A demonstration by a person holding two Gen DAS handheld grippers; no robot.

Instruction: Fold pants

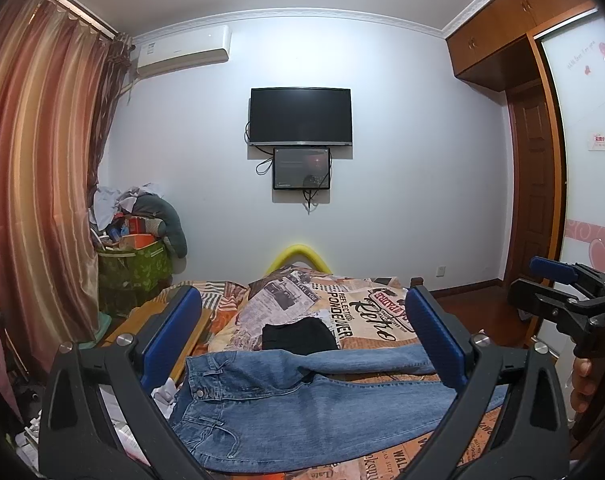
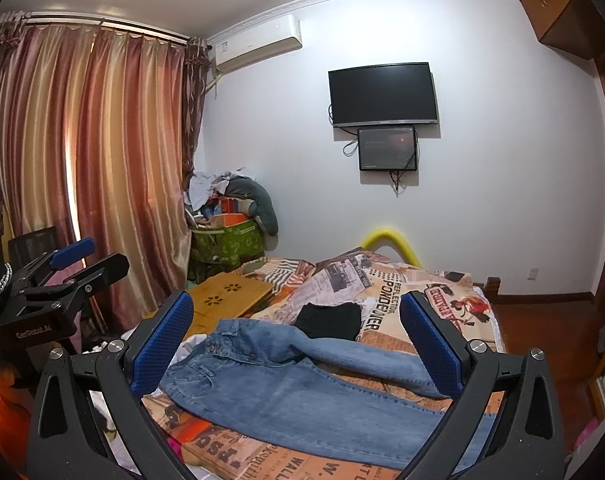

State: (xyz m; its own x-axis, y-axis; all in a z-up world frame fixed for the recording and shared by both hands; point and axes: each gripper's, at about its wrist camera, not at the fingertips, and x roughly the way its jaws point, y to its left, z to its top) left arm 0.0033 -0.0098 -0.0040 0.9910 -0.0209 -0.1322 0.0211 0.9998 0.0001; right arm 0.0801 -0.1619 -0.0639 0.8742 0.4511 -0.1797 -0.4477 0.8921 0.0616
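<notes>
Left gripper [image 1: 302, 344] and right gripper [image 2: 298, 344], both spread wide and gripping nothing, above jeans [image 1: 302, 404] lying flat across the bed [image 1: 366, 304], waistband to the left, legs running right, black cloth [image 1: 298, 336] just beyond, TV [image 1: 300, 116] on the far wall.

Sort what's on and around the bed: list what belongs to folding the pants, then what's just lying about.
For the job:
blue jeans, spread flat on the bed
left gripper, open
right gripper, open

Lying about:
black garment beyond the jeans
wooden lap tray
green laundry bin, piled with clutter
</notes>
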